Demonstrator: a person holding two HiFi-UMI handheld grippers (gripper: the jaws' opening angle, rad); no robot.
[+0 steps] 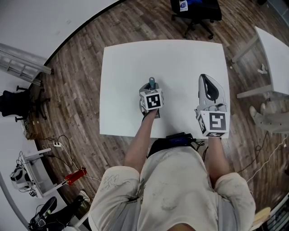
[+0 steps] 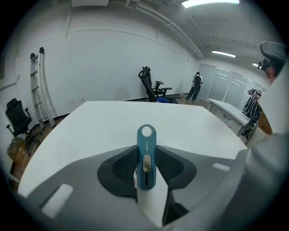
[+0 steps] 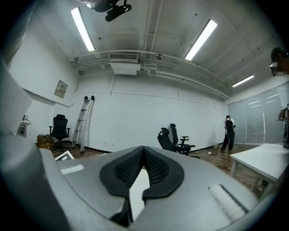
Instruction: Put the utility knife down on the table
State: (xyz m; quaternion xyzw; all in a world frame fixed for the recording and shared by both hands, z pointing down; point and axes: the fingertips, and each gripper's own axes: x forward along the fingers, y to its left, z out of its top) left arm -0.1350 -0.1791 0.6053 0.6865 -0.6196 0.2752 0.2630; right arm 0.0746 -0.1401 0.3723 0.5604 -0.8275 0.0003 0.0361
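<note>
Utility knife [image 2: 146, 137] in left claw [image 2: 146, 154]

Looks like a bare open office or test lab: large white rectangular desk [image 1: 180, 63] on brown wood-plank floor [image 1: 76, 90], black wheeled office chairs [image 1: 196, 11], aluminium ladder [image 2: 37, 85] leaning against plain white wall [image 2: 104, 63], long ceiling strip lights [image 3: 202, 39], glass partition walls [image 3: 257, 122], loose cables [image 1: 63, 151] trailing across floor.
</note>
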